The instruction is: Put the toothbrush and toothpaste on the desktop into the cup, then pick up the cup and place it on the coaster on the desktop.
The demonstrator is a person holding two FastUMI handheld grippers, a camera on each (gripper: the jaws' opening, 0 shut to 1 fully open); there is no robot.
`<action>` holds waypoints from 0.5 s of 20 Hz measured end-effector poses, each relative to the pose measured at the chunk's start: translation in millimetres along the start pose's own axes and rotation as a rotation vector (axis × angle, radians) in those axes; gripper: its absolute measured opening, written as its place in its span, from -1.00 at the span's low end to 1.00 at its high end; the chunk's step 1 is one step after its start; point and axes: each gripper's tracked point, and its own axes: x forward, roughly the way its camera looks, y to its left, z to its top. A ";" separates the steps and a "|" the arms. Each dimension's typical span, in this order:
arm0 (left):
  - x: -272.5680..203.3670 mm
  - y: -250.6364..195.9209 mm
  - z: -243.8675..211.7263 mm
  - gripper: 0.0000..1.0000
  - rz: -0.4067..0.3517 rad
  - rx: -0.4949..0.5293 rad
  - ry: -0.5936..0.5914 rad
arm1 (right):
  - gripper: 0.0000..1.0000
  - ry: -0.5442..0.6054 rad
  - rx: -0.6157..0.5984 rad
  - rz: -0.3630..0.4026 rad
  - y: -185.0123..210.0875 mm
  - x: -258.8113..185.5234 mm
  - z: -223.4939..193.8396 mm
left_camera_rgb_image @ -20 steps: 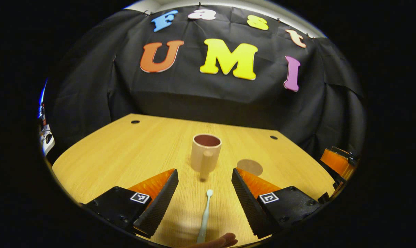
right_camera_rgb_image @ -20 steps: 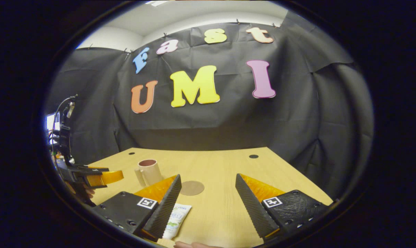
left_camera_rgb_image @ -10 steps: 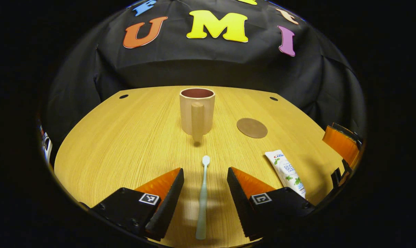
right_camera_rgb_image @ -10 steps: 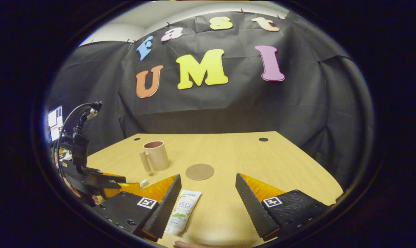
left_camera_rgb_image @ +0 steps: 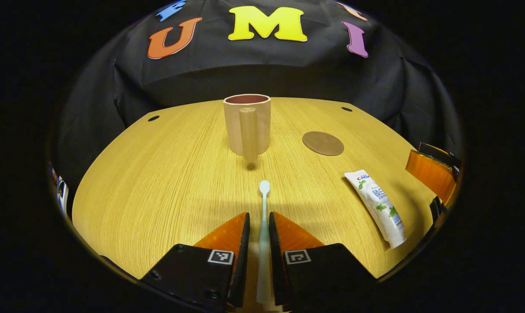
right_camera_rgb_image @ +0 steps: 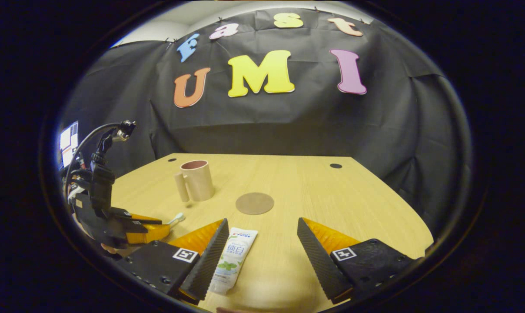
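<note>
Wooden desktop [left_camera_rgb_image: 158,174] before black cloth, left gripper [left_camera_rgb_image: 258,226] fingers closed on the toothbrush [left_camera_rgb_image: 263,226] handle, head pointing at the cup [left_camera_rgb_image: 247,124], right gripper [right_camera_rgb_image: 262,239] spread wide over toothpaste [right_camera_rgb_image: 232,261] lying lengthwise toward the coaster [right_camera_rgb_image: 254,203].

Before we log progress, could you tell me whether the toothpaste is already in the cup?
No, the toothpaste tube lies flat on the desktop, apart from the cup.
</note>
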 end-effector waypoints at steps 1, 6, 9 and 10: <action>0.5 2.7 -0.7 -0.46 0.007 -0.010 0.000 | 0.92 0.011 0.006 -0.001 0.2 1.1 -3.2; -2.2 5.0 4.2 -0.80 -0.014 -0.047 -0.046 | 0.92 0.052 -0.006 0.010 10.3 5.2 -14.5; -13.2 10.0 21.6 -0.82 0.000 -0.046 -0.116 | 0.92 0.079 -0.025 0.015 18.8 8.4 -24.6; -18.6 10.1 27.2 -0.82 0.001 -0.049 -0.141 | 0.92 0.091 -0.031 0.017 22.8 9.2 -28.6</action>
